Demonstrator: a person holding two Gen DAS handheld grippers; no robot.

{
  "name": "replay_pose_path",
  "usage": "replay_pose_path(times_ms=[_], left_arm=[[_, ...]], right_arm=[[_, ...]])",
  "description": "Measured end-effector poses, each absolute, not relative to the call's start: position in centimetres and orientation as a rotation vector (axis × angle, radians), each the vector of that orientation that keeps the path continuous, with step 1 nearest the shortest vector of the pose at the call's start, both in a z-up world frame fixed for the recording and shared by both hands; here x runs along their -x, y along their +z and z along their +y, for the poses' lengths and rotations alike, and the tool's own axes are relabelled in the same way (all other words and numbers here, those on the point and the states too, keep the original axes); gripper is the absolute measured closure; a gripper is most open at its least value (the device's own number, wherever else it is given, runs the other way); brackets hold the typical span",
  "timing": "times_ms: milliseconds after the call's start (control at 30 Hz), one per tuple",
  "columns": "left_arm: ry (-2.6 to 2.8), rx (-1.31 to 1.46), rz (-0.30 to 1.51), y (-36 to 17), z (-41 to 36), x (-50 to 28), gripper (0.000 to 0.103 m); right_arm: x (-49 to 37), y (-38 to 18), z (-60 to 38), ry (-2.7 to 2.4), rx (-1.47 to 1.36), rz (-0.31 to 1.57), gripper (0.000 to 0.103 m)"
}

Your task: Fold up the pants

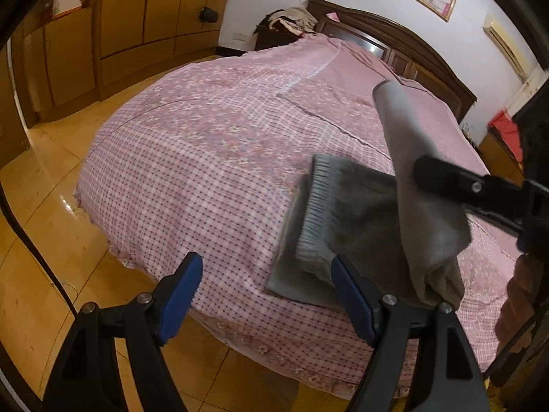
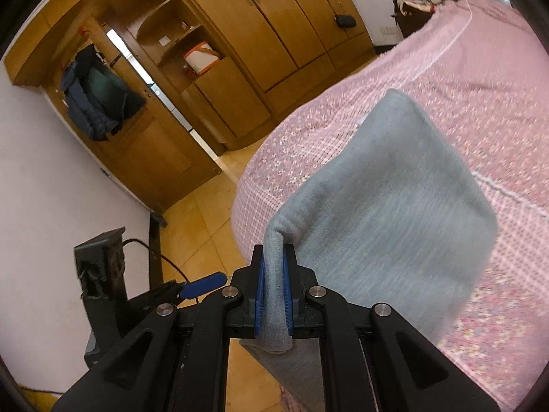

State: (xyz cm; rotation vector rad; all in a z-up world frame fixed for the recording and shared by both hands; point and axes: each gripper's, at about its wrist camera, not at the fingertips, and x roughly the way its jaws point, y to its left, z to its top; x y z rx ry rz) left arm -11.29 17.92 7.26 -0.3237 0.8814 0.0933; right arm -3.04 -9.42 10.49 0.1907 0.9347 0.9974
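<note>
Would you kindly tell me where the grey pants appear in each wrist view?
Left wrist: grey pants lie lower right on the bed's corner, one part lifted by the right gripper.
Right wrist: grey pants fill the centre, clamped low.
Shared landmark: the wooden wardrobe.

The pants pinched in the right claw are soft, matt grey knit cloth with a ribbed cuff. Both claws have matt black plastic arms, blue rubbery pads and shiny metal rivets. Beneath them, the bedspread is matt woven cloth; beyond, the floor is glossy tile.
</note>
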Motion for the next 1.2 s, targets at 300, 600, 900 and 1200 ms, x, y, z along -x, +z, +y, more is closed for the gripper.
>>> replay_pose_path(times_ms=[300, 600, 900, 1200], left_arm=[[0.109, 0.336, 0.895, 6.5, 18.4, 11.6, 0.022], [0.112, 0.325, 0.906, 6.1, 18.0, 11.5, 0.022], [0.148, 0.350, 0.855, 7.5, 18.9, 12.7, 0.022], [0.074, 0.415, 0.808, 9.4, 18.1, 12.4, 0.022]], right_arm=[[1.8, 8.0, -7.1, 0.982, -0.201, 1.007, 0.090], [3.4, 9.0, -8.3, 0.955, -0.189, 0.976, 0.084], [5.3, 10.8, -14.4, 0.809, -0.149, 0.873, 0.082], [6.0, 9.4, -16.9, 0.732, -0.104, 0.900, 0.081]])
